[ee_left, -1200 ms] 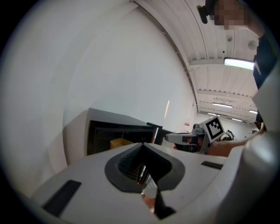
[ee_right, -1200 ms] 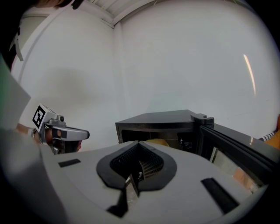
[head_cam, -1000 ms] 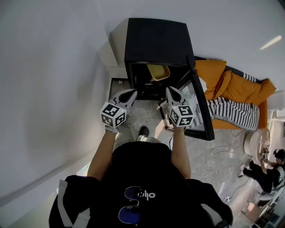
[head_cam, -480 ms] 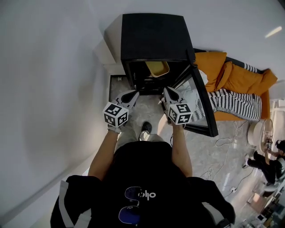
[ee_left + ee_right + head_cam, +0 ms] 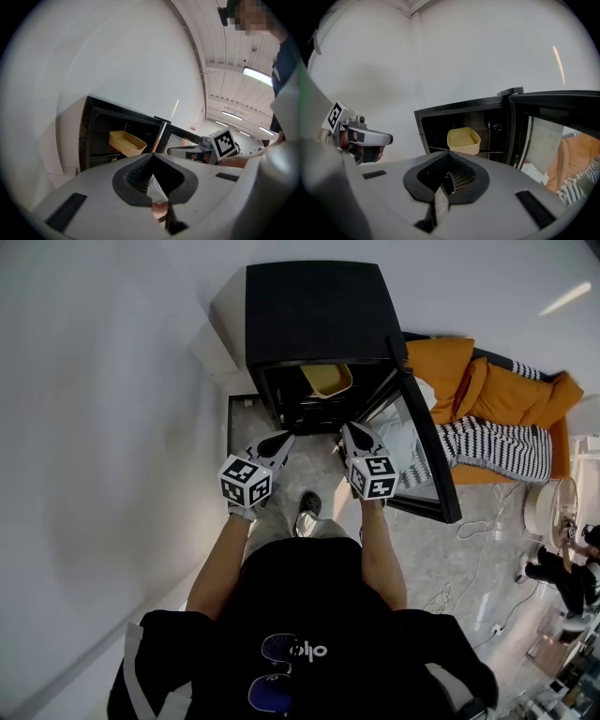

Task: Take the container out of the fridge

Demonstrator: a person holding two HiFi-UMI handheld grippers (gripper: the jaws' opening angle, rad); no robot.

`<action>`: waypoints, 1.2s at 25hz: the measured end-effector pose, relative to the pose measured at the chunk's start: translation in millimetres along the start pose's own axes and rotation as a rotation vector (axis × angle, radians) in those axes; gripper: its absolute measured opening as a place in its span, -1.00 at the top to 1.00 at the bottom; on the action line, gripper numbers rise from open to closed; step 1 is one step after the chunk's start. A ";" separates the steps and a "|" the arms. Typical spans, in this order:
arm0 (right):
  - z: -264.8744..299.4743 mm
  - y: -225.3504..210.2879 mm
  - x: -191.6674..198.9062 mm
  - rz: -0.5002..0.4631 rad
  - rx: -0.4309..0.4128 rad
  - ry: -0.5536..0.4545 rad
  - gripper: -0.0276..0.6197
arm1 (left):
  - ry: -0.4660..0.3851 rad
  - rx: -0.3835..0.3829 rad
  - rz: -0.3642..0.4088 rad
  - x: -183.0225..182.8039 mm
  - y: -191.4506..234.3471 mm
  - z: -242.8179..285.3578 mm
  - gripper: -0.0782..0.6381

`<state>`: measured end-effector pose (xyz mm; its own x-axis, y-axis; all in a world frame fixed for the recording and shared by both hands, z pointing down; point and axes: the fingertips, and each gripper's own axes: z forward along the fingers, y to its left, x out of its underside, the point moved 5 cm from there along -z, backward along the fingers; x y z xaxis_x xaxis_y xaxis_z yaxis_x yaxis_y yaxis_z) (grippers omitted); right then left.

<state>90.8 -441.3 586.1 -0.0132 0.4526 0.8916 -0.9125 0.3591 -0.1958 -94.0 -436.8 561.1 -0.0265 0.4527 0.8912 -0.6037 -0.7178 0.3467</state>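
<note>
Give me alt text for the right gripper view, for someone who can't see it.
A yellow container sits on a wire shelf inside a black fridge with its door open. The right gripper, shut and empty, points toward it; the left gripper shows at left.

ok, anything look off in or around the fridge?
Nothing stands out. The fridge door is open, the yellow container sits level on its wire shelf, nothing spilled. The left gripper and right gripper are shut and empty, short of the opening.
</note>
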 end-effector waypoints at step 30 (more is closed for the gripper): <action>111.3 -45.1 19.8 -0.125 0.014 -0.101 -0.77 | 0.109 0.097 0.049 19.4 -2.6 23.1 0.77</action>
<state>86.2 -539.4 658.1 0.0601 0.3207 0.9453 -0.9152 0.3957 -0.0761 -74.6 -438.4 584.3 -0.1437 0.4667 0.8727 -0.5197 -0.7860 0.3348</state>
